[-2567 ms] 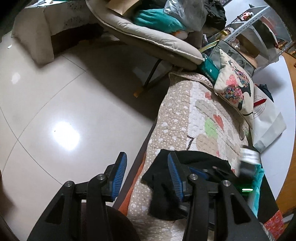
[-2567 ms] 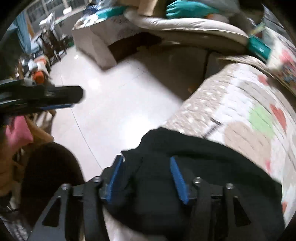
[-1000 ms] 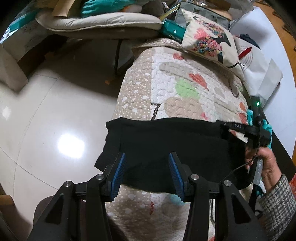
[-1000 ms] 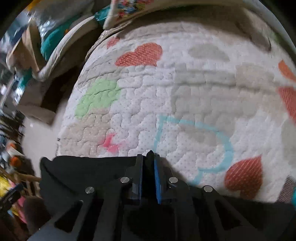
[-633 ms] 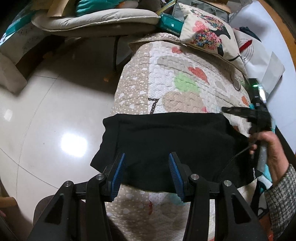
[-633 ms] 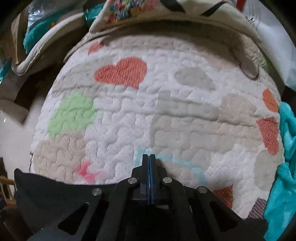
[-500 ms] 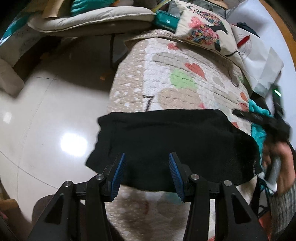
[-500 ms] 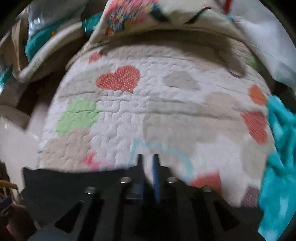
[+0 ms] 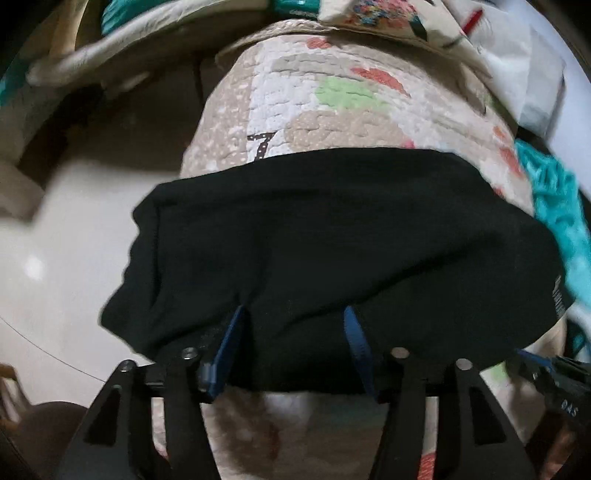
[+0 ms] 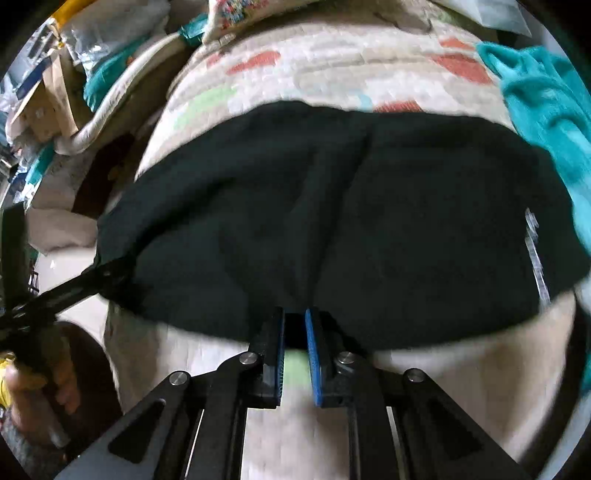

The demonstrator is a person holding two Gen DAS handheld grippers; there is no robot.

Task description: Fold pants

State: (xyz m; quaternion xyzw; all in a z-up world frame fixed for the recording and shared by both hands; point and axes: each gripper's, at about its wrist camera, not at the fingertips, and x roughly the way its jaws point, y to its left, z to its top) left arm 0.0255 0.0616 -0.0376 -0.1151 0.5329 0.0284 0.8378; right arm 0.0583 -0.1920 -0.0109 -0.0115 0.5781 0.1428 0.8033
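The black pants [image 9: 332,251] lie folded across the near end of a quilted heart-print cover [image 9: 332,92], with their left part hanging past its edge. My left gripper [image 9: 295,325] is open, its blue fingers at the pants' near edge with cloth over the tips. In the right wrist view the pants [image 10: 369,206] fill the middle. My right gripper [image 10: 294,332] sits at their near edge, its jaws nearly closed with a narrow gap; whether cloth is pinched is unclear. The left gripper [image 10: 107,273] shows at the pants' left corner.
A teal cloth [image 9: 561,206] lies on the right of the cover, also seen in the right wrist view [image 10: 546,96]. A patterned pillow [image 9: 388,14] sits at the far end. Shiny tiled floor [image 9: 74,236] lies left, with a cluttered padded chair [image 9: 129,40] beyond.
The right gripper left the pants' far edge and came round to their near edge. The left gripper moved in, its fingertips now under the cloth edge. The pants lie flatter and wider.
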